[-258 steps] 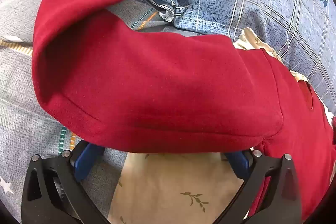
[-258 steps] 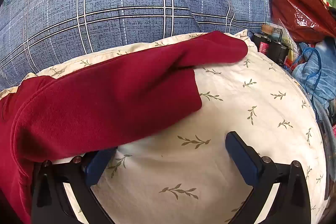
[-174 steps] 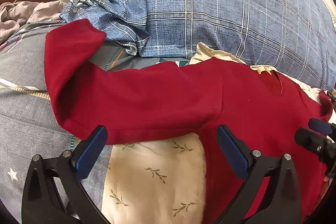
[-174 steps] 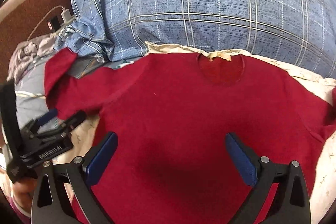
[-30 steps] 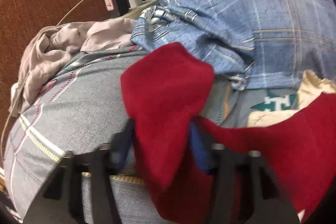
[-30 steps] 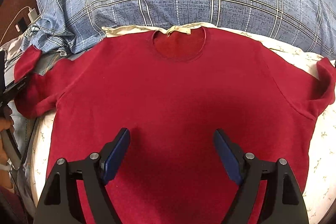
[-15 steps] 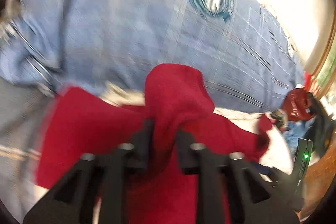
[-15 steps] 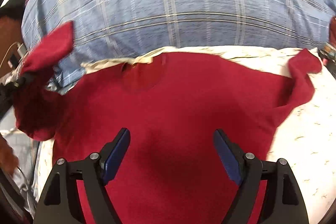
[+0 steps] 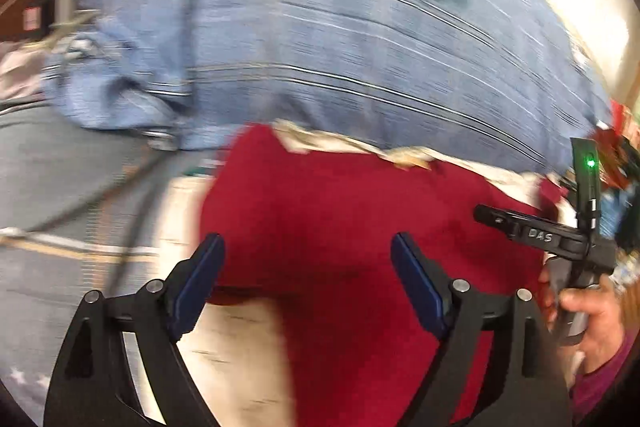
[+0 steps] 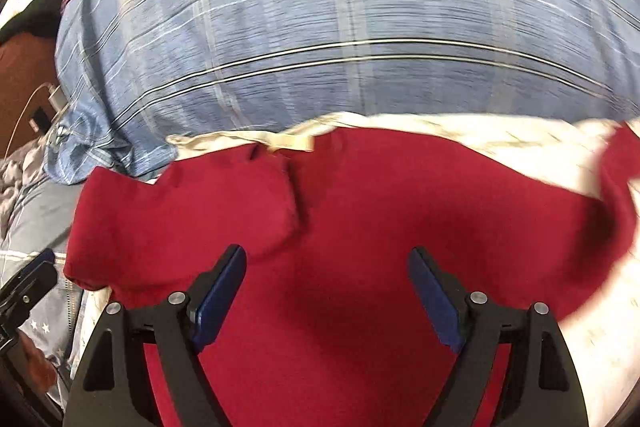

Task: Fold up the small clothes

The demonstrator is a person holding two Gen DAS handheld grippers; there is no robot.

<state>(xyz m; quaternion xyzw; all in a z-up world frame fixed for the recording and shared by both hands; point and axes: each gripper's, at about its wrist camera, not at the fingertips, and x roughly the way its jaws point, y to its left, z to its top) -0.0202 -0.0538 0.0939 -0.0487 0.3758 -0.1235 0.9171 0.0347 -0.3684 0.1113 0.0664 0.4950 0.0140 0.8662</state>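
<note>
Left sleeve now folded over red knit sweater [image 10: 360, 227] chest, released. Left gripper [image 9: 308, 267] jaws apart, empty. Right gripper [image 10: 326, 287] jaws apart, low centre, above sweater.

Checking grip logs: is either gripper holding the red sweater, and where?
Nothing is held: left gripper and right gripper are open above the red fleece sweater.

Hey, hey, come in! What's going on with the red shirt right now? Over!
Left gripper open, right gripper open. Red shirt flat, one sleeve folded in. Nothing blocking.
</note>
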